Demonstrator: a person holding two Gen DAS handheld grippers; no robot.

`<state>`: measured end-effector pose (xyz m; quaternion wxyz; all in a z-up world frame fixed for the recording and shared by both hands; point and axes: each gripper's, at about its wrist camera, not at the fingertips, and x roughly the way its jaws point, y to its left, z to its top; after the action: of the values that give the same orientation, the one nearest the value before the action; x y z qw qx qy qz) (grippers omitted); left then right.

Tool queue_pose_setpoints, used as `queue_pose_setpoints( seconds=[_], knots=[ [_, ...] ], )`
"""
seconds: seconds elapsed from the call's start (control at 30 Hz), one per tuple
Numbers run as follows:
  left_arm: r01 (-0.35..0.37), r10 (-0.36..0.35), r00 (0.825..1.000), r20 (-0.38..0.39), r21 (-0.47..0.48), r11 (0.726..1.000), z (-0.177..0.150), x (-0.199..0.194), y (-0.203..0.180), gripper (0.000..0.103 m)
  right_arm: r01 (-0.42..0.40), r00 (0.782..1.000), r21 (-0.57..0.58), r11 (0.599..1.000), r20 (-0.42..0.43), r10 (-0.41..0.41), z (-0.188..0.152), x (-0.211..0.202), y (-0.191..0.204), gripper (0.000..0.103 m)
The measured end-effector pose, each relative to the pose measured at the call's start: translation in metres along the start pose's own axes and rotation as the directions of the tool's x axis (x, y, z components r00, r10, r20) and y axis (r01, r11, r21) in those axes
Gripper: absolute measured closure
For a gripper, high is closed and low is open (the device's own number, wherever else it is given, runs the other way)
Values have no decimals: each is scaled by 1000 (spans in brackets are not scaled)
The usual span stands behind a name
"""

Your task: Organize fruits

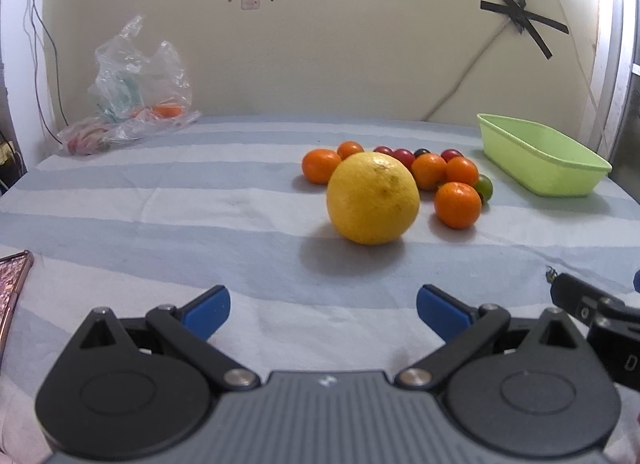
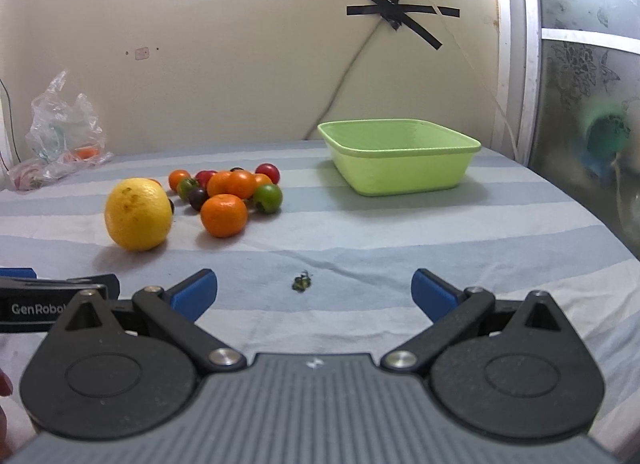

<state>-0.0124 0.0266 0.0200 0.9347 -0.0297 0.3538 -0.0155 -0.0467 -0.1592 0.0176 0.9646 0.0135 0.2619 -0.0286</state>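
the left gripper [image 1: 323, 304] hovers low over the striped cloth [image 1: 160, 199] with its 2 blue-tipped fingers spread wide and nothing between them. the right gripper [image 2: 314, 292] is in the same state, jaws wide apart and empty, held just above the cloth beside the left one; part of each tool shows at the edge of the other's view. the fruit sits in a loose cluster in the middle of the cloth, ahead of both grippers and well apart from them. the big yellow citrus [image 1: 373, 199] is nearest to the left gripper and lies at the front left of the group. behind and to its right are several small oranges, the closest being the front orange [image 2: 223, 215], which rests just beside a green tomato [image 2: 268, 197]. small red and dark tomatoes [image 2: 267, 172] are mixed in at the back of the cluster, touching the oranges. the green tub [image 2: 400, 155] stands to the right of the fruit, near the wall, upright, and no fruit shows above its rim. a small green stem scrap [image 2: 301, 282] lies on the cloth between the right gripper's fingers and the fruit. a crumpled plastic bag [image 1: 136, 83] with something orange inside sits at the far left by the wall. a phone [image 1: 12, 288] edge shows at the left border of the left wrist view.
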Motion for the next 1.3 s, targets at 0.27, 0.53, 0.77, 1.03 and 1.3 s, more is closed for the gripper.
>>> queue_pose_setpoints(
  seconds=[0.27, 0.53, 0.77, 1.03, 1.3],
  knots=[
    [-12, 11, 999, 44, 7, 1000, -5, -1, 1, 0, -33, 999, -35, 999, 19, 33, -1, -7, 10, 12],
    [-31, 28, 997, 79, 30, 999, -8, -3, 0, 5, -57, 998, -31, 998, -14, 57, -4, -4, 11, 38],
    [-37, 36, 992, 120, 8, 999, -3, -10, 11, 9, -113, 993, -32, 993, -35, 112, 3, 1, 12, 51],
    [-45, 56, 992, 111, -92, 995, -2, -17, 42, 18, -283, 958, 7, 959, -47, 283, 79, 47, 37, 58],
    [-62, 74, 992, 105, -119, 991, -8, -21, 60, 19, -328, 930, -21, 944, -183, 319, 102, 109, 78, 67]
  ],
)
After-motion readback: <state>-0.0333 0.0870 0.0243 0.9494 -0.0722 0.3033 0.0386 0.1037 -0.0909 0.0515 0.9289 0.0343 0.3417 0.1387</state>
